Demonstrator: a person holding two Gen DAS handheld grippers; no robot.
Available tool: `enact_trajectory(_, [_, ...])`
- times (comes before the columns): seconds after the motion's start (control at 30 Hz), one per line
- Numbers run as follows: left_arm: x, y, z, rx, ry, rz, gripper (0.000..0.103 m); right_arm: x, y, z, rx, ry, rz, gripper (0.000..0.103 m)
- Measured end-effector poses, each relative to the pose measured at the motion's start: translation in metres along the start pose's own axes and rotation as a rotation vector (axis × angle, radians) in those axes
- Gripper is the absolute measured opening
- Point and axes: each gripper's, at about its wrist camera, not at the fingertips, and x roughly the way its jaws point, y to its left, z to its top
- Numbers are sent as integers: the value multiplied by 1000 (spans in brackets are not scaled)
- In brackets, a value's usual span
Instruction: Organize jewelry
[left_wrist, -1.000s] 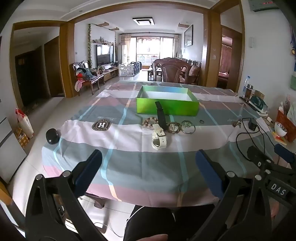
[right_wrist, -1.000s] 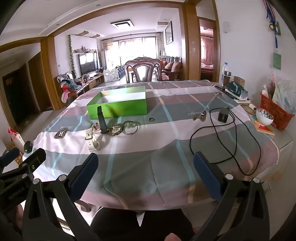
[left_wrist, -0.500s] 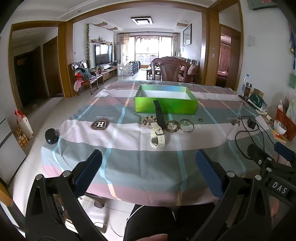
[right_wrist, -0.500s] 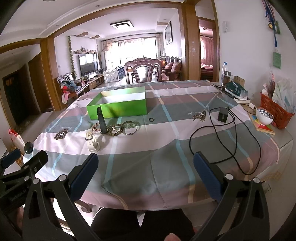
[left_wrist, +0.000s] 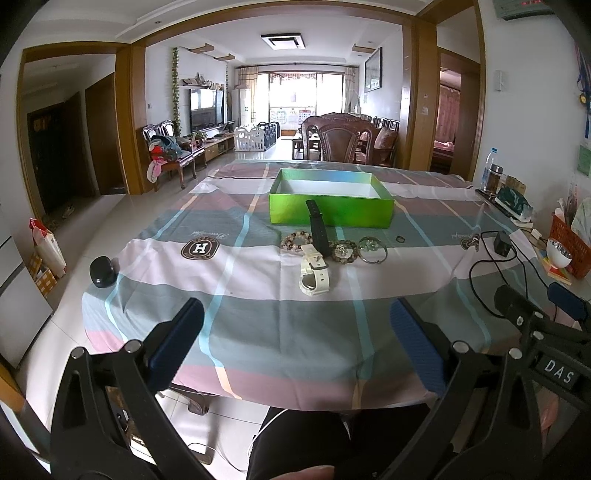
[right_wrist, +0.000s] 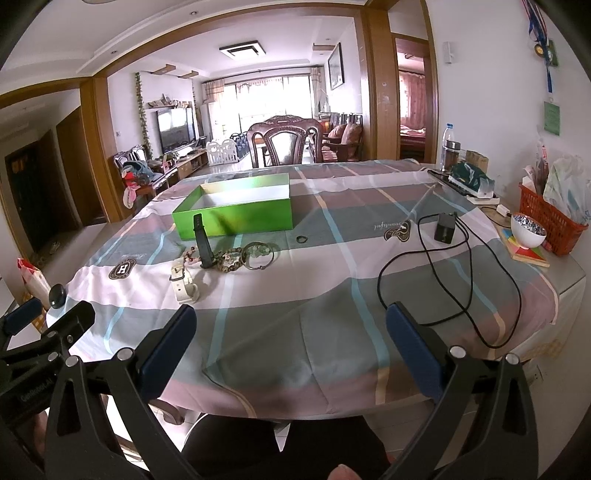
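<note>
A green open box (left_wrist: 330, 210) (right_wrist: 236, 218) stands mid-table on the plaid cloth. In front of it lie a black watch (left_wrist: 318, 228) (right_wrist: 203, 246), a white watch (left_wrist: 313, 273) (right_wrist: 183, 281), a beaded bracelet (left_wrist: 292, 242), a second bead bracelet (left_wrist: 344, 252) (right_wrist: 229, 257), a silver bangle (left_wrist: 373, 246) (right_wrist: 260, 254) and a small ring (left_wrist: 400, 239) (right_wrist: 301, 239). My left gripper (left_wrist: 295, 339) is open and empty over the table's near edge. My right gripper (right_wrist: 291, 341) is open and empty, also at the near edge.
A black charger with a looping cable (right_wrist: 445, 229) lies on the right of the table. A white bowl (right_wrist: 527, 230), a red basket (right_wrist: 550, 218) and bottles (right_wrist: 451, 151) stand at the right edge. A black round object (left_wrist: 102, 271) sits at the left corner. A wooden chair (left_wrist: 341, 142) stands behind the table.
Both grippers stay open and empty. The left wrist view has shifted slightly, so the jewelry sits a little lower and left in frame. Nothing on the table has moved.
</note>
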Motion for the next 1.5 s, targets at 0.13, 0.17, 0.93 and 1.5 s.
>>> enact_trajectory(0.13, [0,0,0,-2,1,-1,100,0,0,0,-2,1,0,100])
enact_trajectory(0.17, [0,0,0,-1,0,0,100,0,0,0,-3,1,0,100])
enact_trajectory(0.93, [1,-1,1,0,5,-4,100,0,-1,0,2,1,4,100])
enact_trajectory(1.5, [1,-6,-2,0,13,-9,100,0,0,-1,3,4,6,100])
